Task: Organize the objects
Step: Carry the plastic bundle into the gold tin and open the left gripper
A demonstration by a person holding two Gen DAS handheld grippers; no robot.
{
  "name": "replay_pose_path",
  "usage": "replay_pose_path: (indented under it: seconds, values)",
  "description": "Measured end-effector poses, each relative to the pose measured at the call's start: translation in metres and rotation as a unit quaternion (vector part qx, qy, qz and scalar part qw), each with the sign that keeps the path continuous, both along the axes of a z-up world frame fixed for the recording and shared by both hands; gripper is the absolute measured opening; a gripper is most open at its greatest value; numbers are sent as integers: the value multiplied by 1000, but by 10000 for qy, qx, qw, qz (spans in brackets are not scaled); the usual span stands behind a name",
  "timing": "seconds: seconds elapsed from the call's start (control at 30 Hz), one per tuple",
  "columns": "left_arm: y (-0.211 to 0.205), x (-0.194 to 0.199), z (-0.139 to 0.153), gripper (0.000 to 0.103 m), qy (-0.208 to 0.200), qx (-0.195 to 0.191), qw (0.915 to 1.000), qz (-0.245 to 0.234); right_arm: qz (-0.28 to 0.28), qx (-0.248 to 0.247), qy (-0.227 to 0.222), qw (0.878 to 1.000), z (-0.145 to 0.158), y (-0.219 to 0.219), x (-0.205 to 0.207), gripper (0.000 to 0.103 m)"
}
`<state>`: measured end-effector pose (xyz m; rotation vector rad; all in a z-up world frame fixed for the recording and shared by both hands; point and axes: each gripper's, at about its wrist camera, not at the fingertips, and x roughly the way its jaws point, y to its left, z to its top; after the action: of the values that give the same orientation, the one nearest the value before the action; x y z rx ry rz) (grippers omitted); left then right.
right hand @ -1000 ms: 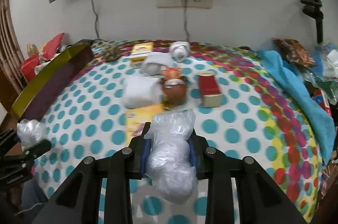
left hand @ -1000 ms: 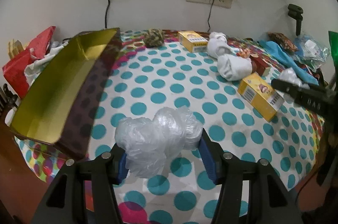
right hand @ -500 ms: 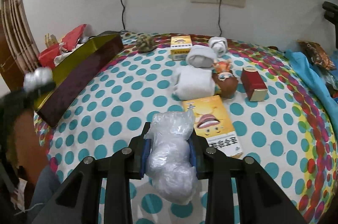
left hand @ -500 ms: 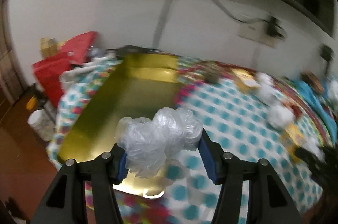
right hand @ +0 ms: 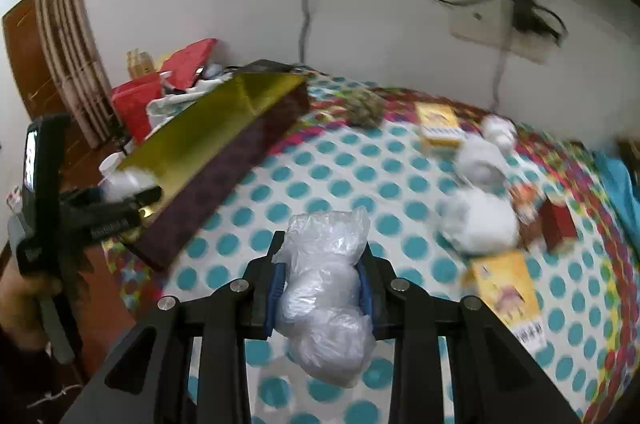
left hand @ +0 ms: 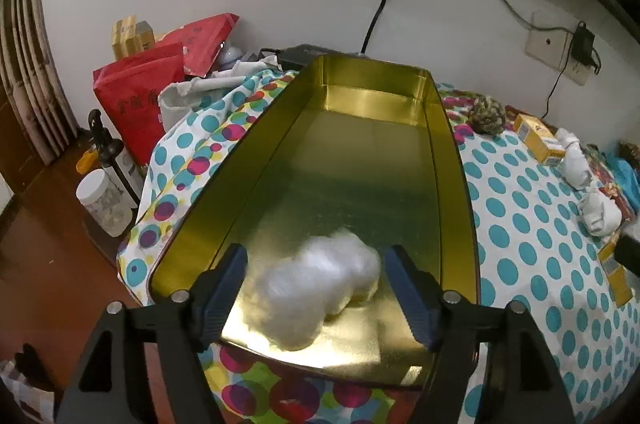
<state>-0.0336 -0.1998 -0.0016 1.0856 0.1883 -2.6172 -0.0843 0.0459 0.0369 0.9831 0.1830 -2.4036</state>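
A long gold tin tray lies on the left edge of the polka-dot table. My left gripper is open over the tray's near end. A crumpled clear plastic bag sits blurred between its fingers, free of both pads, inside the tray. My right gripper is shut on a second crumpled plastic bag above the tablecloth, right of the tray. The left gripper shows at the tray's near end in the right wrist view.
On the polka-dot cloth lie white rolled cloths, yellow boxes, a red box and a rope ball. Red bags and bottles stand left of the table. A wall socket with cables is behind.
My left gripper swung left over the gold tray, opened and let go of its plastic bag. My right gripper, still holding its bag, turned left toward the tray.
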Motion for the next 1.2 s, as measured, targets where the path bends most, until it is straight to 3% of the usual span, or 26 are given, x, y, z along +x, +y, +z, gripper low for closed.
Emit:
replay_pose_path:
  seconds: [0.1,0.2,0.4,0.77,1.2]
  values:
    - [-2,12,5,83,236,173,9996,26,217,84,70,9997,7,-29,-3,29]
    - [3,36,14,84,499,81,9987,102,407,114,86,9991,10,-56,-7,29]
    - [-7,71,30,85,1062,266,9938,206,821,151,82,9965,15,-113,-13,29]
    - [-5,103,25,84,957,78,9953,148,1263,377,51,9913,8,-190,-17,29]
    - [-5,106,19,84,1010,-181,9947,16,1259,694,-234,9893,-12,-244,-47,30]
